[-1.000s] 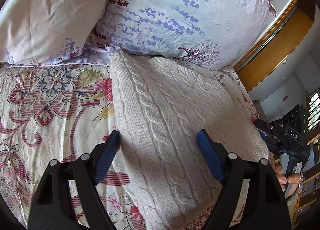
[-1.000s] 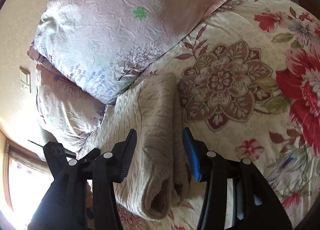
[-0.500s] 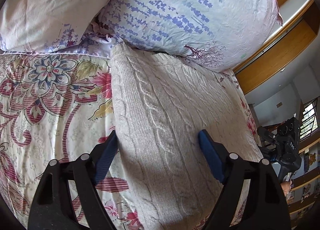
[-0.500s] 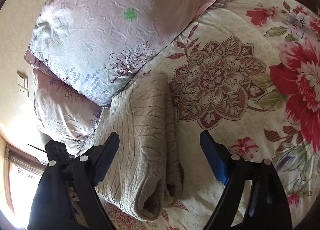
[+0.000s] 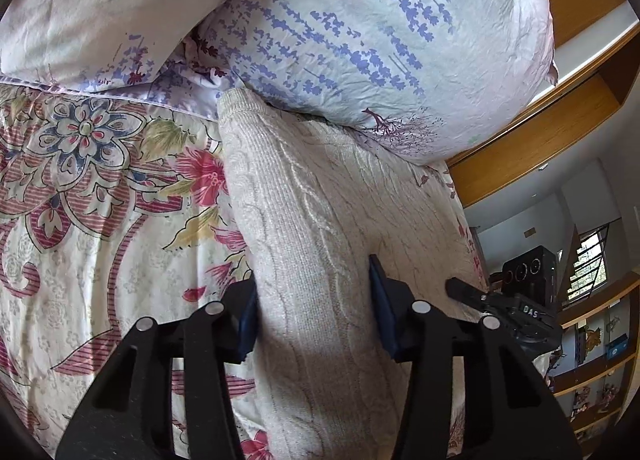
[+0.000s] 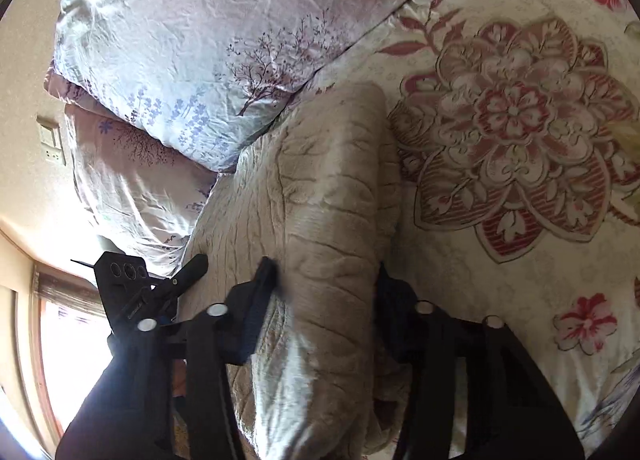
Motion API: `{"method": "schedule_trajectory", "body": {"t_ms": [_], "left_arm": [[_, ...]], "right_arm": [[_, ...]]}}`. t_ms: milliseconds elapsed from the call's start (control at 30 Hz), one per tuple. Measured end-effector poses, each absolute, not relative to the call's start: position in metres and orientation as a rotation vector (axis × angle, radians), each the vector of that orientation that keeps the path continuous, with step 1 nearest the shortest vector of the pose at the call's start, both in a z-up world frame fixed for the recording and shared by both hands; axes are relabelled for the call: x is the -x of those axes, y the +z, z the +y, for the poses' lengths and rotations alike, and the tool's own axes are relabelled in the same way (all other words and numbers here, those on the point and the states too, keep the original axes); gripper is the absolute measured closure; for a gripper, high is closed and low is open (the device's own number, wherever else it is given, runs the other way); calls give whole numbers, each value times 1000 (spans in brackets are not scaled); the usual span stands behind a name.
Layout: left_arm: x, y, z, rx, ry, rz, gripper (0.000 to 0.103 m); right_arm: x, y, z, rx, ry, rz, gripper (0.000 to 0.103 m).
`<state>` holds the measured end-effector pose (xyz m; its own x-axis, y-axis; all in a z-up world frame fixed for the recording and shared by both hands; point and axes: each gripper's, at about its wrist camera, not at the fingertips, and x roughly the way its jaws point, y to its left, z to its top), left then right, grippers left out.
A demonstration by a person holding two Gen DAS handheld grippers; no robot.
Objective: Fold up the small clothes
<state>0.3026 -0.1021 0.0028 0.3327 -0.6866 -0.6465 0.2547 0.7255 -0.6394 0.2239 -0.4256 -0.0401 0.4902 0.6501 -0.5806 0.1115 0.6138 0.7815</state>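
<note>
The folded cable-knit sweater (image 5: 320, 228) lies on the floral bedspread (image 5: 88, 196), far end under the pillow (image 5: 380, 40). Left claw (image 5: 314, 310) and right claw (image 6: 326, 296) are closing, each pinching a bunched side fold.

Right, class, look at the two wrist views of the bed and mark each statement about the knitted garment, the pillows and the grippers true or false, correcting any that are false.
1. The knitted sweater lies on a floral bedspread. True.
2. The sweater's far end reaches the lavender-print pillow. True.
3. The sweater is bright red. False: it is cream or beige cable knit.
4. The left gripper hangs over bare bedspread, away from the sweater. False: a bunched fold of the sweater sits between its closing jaws.
5. The right gripper has a rolled edge of the sweater between its closing jaws. True.
6. The pillows are plain black. False: they are pale with printed flowers and trees.
</note>
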Motion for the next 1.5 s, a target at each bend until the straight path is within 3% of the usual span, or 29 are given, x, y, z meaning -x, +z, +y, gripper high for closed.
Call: {"method": "schedule_trajectory", "body": {"t_ms": [233, 667, 933, 1067, 1233, 1367, 1500], "left_arm": [[-295, 10, -82, 507, -700, 1035, 67], [-254, 44, 28, 534, -607, 946, 67], [-248, 24, 79, 563, -530, 976, 65], [-257, 6, 76, 610, -501, 1004, 53], [-244, 28, 73, 455, -372, 930, 33], [-206, 70, 64, 260, -298, 741, 23], [-180, 87, 17, 66, -383, 695, 16]], "right_arm": [[-214, -35, -425, -947, 435, 970, 70], [-237, -15, -318, -855, 640, 997, 72], [-248, -13, -257, -745, 663, 1029, 72], [-244, -26, -262, -752, 600, 1072, 68], [-240, -19, -269, -739, 558, 1065, 53], [-241, -3, -306, -766, 488, 956, 51], [-265, -8, -316, -828, 480, 974, 52]]}}
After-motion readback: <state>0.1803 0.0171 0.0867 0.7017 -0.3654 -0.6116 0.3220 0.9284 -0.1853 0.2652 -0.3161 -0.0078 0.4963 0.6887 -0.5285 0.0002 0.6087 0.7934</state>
